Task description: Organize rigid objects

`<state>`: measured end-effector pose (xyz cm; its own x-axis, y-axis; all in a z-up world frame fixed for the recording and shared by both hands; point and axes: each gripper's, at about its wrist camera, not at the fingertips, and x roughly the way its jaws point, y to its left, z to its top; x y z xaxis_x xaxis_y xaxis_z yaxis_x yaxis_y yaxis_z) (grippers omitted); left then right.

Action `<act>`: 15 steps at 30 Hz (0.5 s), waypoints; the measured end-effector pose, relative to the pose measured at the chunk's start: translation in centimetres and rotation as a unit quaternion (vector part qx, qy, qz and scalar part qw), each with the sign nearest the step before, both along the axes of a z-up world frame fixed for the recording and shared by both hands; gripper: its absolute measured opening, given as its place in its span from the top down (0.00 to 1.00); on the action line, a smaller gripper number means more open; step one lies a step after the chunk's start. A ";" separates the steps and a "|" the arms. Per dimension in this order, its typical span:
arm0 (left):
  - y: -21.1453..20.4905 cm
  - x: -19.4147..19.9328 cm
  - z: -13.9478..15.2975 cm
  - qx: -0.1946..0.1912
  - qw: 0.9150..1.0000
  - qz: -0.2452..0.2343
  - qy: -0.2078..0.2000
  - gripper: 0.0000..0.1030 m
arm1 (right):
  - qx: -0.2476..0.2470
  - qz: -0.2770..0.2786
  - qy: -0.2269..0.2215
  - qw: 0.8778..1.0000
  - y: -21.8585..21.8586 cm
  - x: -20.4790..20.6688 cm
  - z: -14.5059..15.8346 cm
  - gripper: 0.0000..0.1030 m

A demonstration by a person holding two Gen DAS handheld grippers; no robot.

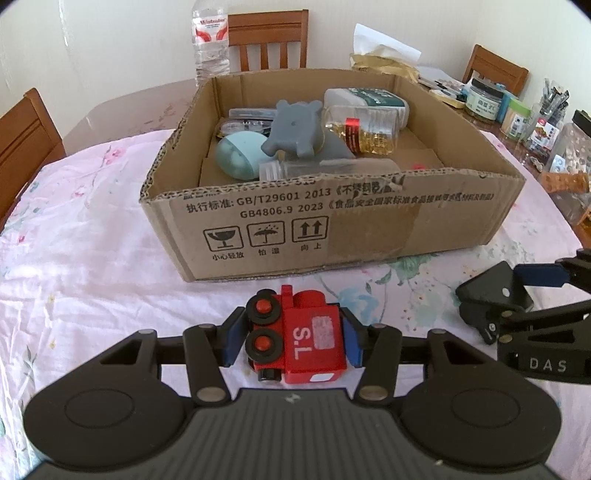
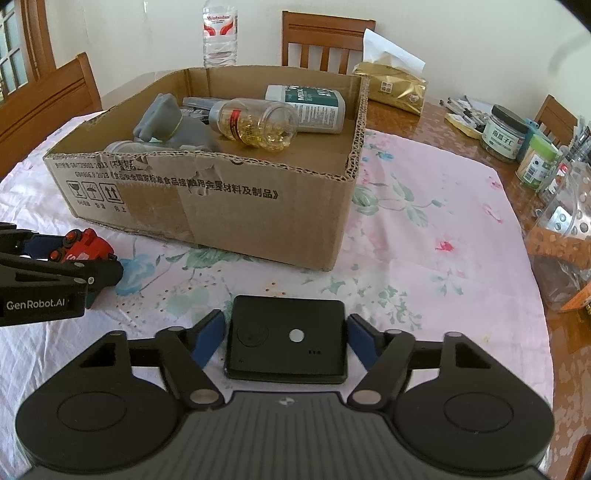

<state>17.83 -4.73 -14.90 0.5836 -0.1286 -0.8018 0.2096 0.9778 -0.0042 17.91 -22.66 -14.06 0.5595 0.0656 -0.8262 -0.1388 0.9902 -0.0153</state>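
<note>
My left gripper (image 1: 291,332) is shut on a red toy train (image 1: 303,336) marked "S.L", just in front of the cardboard box (image 1: 332,229). My right gripper (image 2: 286,334) is shut on a flat black box-shaped device (image 2: 286,339), low over the tablecloth in front of the same cardboard box (image 2: 221,206). The box holds a grey toy animal (image 1: 295,127), a teal egg-shaped thing (image 1: 238,155), a clear bottle of yellow capsules (image 2: 255,123), a white bottle (image 2: 314,107) and a clear tube (image 1: 325,170). Each gripper shows in the other's view: the right one with the device (image 1: 495,295), the left one with the train (image 2: 85,247).
The table has a pink floral cloth (image 2: 424,221). Jars, pens and plastic containers (image 2: 517,144) crowd the right edge. A gold tissue pack (image 2: 397,85) and a water bottle (image 2: 219,35) stand behind the box. Wooden chairs (image 2: 327,40) surround the table.
</note>
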 end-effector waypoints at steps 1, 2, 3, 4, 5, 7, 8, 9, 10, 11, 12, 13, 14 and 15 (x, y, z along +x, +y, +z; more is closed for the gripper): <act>0.0 0.0 0.1 0.002 1.000 -0.004 0.004 0.49 | 0.000 0.001 0.003 1.000 0.0 0.0 0.0 0.28; 0.0 0.1 0.1 0.004 1.000 -0.009 0.007 0.49 | -0.001 0.003 0.006 1.000 0.0 0.0 0.1 0.28; 0.1 0.1 0.2 0.004 1.000 -0.015 0.012 0.49 | -0.002 0.005 0.008 1.000 0.0 0.0 0.1 0.28; 0.1 0.0 0.3 0.005 1.000 -0.021 0.016 0.49 | -0.004 0.008 0.011 1.000 0.0 -0.1 0.2 0.28; 0.2 0.0 0.4 0.006 0.999 -0.027 0.019 0.49 | -0.004 0.011 0.012 1.000 -0.1 -0.1 0.3 0.28; 0.3 -0.2 0.6 0.015 0.999 -0.043 0.023 0.49 | -0.002 0.017 0.016 1.000 -0.2 -0.2 0.6 0.28; 0.3 -0.3 0.7 0.020 0.998 -0.051 0.024 0.49 | -0.002 0.022 0.017 1.000 -0.2 -0.2 0.8 0.28; 0.4 -0.4 0.9 0.022 0.998 -0.057 0.026 0.49 | -0.002 0.026 0.018 0.999 -0.3 -0.2 1.0 0.28; 0.5 -0.5 1.1 0.023 0.997 -0.065 0.028 0.50 | -0.004 0.031 0.019 0.999 -0.3 -0.3 1.3 0.28; 0.6 -0.7 1.3 0.025 0.997 -0.073 0.030 0.50 | -0.006 0.035 0.019 0.999 -0.3 -0.3 1.5 0.28; 0.7 -0.8 1.5 0.028 0.996 -0.080 0.032 0.50 | -0.007 0.038 0.020 0.999 -0.4 -0.4 1.7 0.28; 0.7 -1.0 1.8 0.032 0.995 -0.088 0.032 0.49 | -0.008 0.041 0.021 0.999 -0.4 -0.5 1.9 0.28; 0.7 -1.1 2.0 0.034 0.994 -0.094 0.032 0.49 | -0.009 0.044 0.021 0.999 -0.4 -0.5 2.1 0.28; 0.8 -1.3 2.3 0.035 0.994 -0.100 0.032 0.49 | -0.010 0.046 0.023 0.999 -0.5 -0.6 2.3 0.28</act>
